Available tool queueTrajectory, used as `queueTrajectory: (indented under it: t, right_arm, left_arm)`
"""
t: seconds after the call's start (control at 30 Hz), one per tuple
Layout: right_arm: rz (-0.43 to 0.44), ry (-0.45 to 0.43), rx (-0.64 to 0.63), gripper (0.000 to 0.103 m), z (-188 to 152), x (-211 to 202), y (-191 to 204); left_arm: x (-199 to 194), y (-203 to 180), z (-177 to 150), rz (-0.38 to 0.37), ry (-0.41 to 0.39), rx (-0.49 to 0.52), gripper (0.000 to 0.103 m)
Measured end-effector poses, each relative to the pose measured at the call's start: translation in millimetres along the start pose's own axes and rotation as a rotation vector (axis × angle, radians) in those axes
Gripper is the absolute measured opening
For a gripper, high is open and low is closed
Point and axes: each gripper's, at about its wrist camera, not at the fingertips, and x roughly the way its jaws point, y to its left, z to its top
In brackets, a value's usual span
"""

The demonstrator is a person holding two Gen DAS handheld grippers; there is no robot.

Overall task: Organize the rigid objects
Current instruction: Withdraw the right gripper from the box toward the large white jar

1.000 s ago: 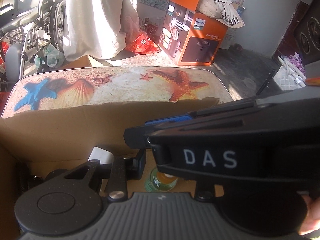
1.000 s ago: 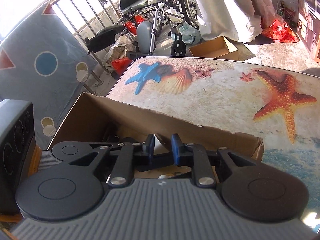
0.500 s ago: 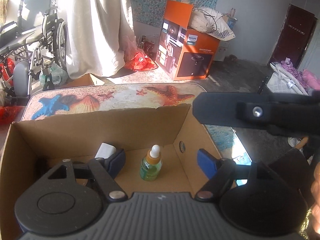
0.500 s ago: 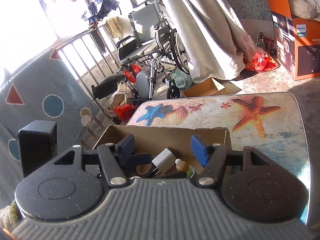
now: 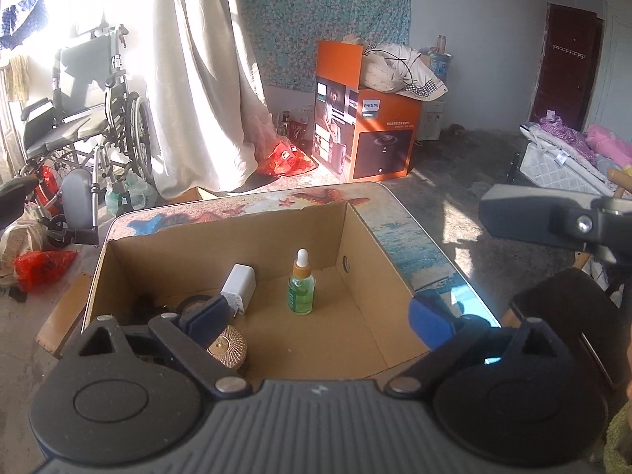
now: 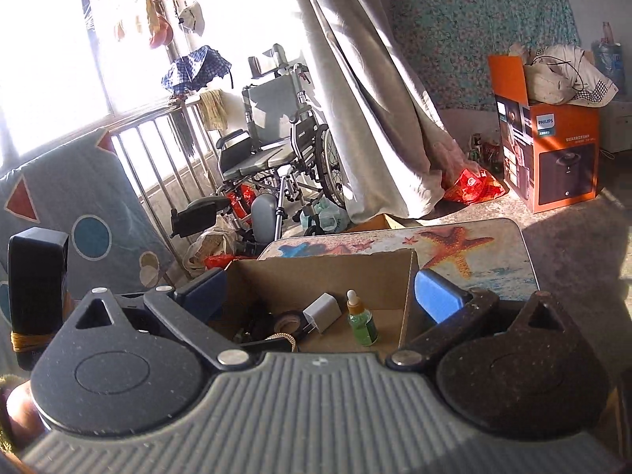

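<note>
Both claws stand wide apart with nothing between their pads. The left claw (image 5: 322,318) was nearly together a second ago, deep in the cardboard box (image 5: 359,260) beside the black right-hand tool marked DAS; its jaws have just been opening, and it now sits back and above the box's near edge. The right claw (image 6: 320,296) was also almost together low over the box rim; its jaws have likewise just been opening, and its view now takes in the whole box from behind.

Inside the box, the green dropper bottle (image 5: 301,286) stands upright on the bare floor near the middle, well apart from the right wall. Just left of it the white charger block (image 5: 239,286) leans tilted, touching a dark roll of tape (image 5: 193,304). Nearer the left claw lies a round gold ribbed lid (image 5: 229,349), partly hidden by the left finger. The box rests on the starfish-printed tabletop (image 5: 410,249).

The left view alone shows the gold lid clearly, the other tool's black body (image 5: 553,217) at right, a bed with pink bedding (image 5: 572,154) and a dark door (image 5: 568,75). The right view alone shows the window railing (image 6: 158,150), a black speaker (image 6: 37,276) at left, and a patterned blue cushion (image 6: 91,213). Both show the wheelchair (image 5: 91,126), the white curtain (image 5: 197,79) and the orange Philips carton (image 5: 367,134).
</note>
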Motion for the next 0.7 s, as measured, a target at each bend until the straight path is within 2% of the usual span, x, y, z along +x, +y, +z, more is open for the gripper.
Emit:
queueTrajectory:
  t: [0.2,0.37,0.57,0.7]
  right_arm:
    - [-0.144,-0.010,-0.052,0.102,-18,-33,20]
    - [-0.244,-0.035,-0.135,0.102,-37,-49,33]
    - [-0.294,-0.033,-0.209,0.102,-62,-60,47]
    - [-0.256,-0.015,-0.231,0.102,-79,-63,55]
  left_arm:
    - [-33,2,-25,0.014,0.000,-0.026,0.100]
    - [-55,10,-44,0.088,-0.014,-0.027,0.103]
    - [-68,21,-67,0.151,-0.006,-0.056,0.103]
    - [-70,33,-80,0.195,0.008,-0.075,0.103]
